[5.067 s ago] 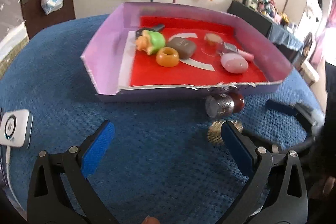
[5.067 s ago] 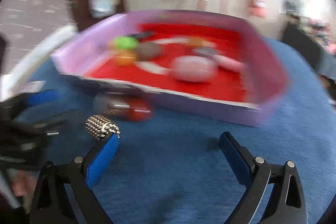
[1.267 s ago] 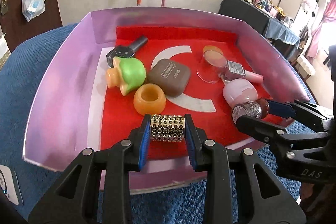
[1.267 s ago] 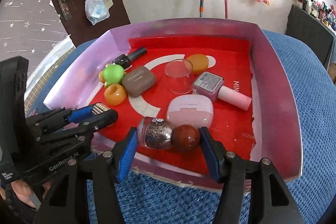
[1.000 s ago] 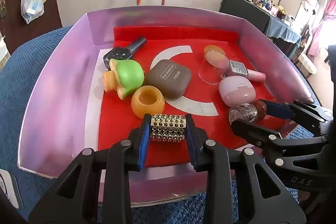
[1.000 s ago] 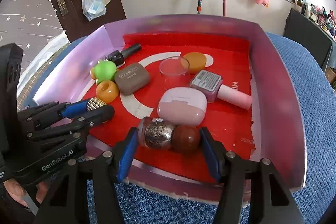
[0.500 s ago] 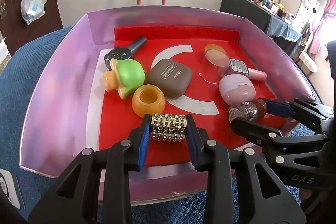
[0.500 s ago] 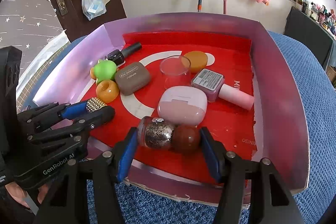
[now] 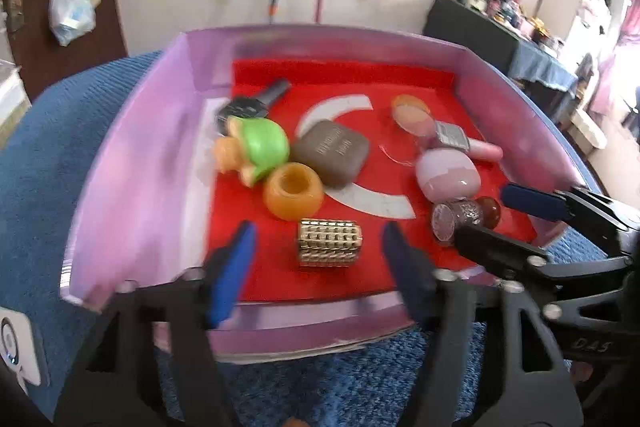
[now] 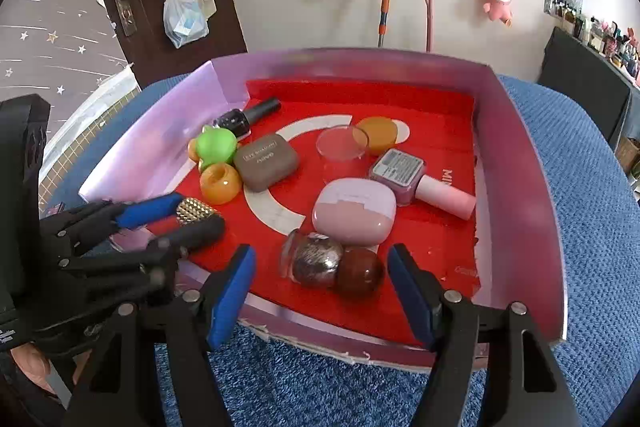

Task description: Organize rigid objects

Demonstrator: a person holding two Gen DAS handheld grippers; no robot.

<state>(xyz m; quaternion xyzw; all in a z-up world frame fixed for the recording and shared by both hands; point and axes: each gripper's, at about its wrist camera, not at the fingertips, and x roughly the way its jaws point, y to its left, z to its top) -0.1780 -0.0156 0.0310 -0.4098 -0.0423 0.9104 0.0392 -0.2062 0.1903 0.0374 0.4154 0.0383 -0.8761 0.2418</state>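
Observation:
A studded gold cylinder (image 9: 329, 243) lies on the red floor of the purple tray (image 9: 132, 163), free between the blue pads of my left gripper (image 9: 320, 259), whose jaws are opening. In the right wrist view the cylinder (image 10: 196, 211) shows beside the left gripper's fingers (image 10: 148, 211). A glittery bottle with a brown round cap (image 10: 332, 265) lies on the tray floor near the front rim, loose between the pads of my right gripper (image 10: 322, 287), whose jaws are also opening. The left wrist view shows that bottle (image 9: 464, 217) at the right.
The tray (image 10: 516, 187) also holds a green toy (image 10: 216, 145), an orange ring (image 10: 221, 183), a brown case (image 10: 266, 161), a pink case (image 10: 354, 211), a pink bottle (image 10: 420, 183), a black bottle (image 10: 246, 115) and a clear cup (image 10: 340, 147). Blue cloth (image 10: 592, 227) lies around it.
Both grippers have opened. The gold cylinder and the glittery bottle dropped out of the pads onto the tray floor. The hands stayed about where they were.

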